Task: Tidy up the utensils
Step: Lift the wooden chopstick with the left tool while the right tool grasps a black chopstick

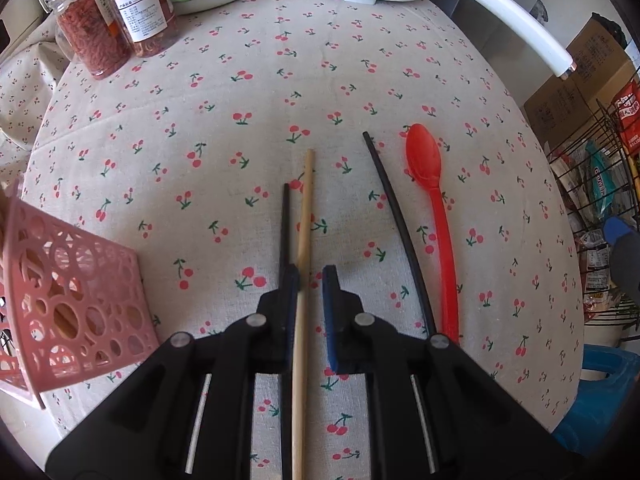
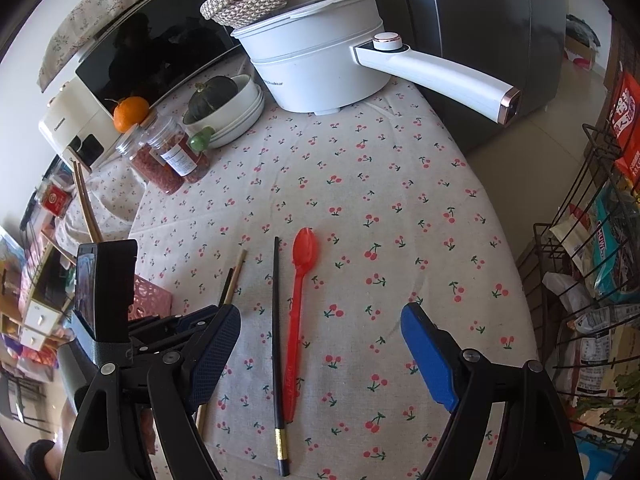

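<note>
Left gripper point(image 1: 311, 280) clamps wooden chopstick point(image 1: 305, 216) (for pink basket point(image 1: 80, 300), 9 o'clock); right gripper point(image 2: 320, 344) gapes, idle.

White pot point(image 2: 320, 68), 2 spice jars point(image 1: 112, 28) – orange point(image 2: 130, 113), bowls point(image 2: 236, 116)

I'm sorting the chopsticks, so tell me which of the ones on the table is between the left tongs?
The light wooden chopstick runs between the left tongs. Both black chopsticks lie outside them, one beside the red spoon.
</note>
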The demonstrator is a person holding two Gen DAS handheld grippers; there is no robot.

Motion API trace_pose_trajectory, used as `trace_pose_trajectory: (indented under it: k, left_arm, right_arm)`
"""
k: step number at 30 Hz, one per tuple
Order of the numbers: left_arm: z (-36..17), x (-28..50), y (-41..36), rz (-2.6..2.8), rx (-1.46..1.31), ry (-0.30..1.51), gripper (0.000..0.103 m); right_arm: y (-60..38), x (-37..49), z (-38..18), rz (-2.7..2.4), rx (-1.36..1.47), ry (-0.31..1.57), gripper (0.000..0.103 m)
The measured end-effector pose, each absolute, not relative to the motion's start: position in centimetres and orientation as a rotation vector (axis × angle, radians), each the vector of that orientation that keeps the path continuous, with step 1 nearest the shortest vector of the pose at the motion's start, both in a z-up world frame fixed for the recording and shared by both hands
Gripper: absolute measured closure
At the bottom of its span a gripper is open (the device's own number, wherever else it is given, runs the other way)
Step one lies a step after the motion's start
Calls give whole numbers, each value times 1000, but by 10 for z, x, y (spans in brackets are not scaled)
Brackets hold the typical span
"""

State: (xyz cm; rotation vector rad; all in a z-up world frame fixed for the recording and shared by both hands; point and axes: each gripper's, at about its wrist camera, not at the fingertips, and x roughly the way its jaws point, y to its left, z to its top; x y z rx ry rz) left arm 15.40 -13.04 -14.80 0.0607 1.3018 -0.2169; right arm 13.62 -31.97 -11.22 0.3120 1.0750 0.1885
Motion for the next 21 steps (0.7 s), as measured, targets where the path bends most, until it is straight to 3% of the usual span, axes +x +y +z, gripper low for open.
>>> trace_pose_trajectory:
  k: [10, 21]
  left_arm:
    - [-149, 160, -127, -230, 57, 1284, 95]
    - [-74, 92, -85, -360, 60, 1037, 96]
  right_arm:
    - [-319, 140, -117, 174, 308, 1091, 19]
    - [-292, 148, -124, 232, 290, 1120, 19]
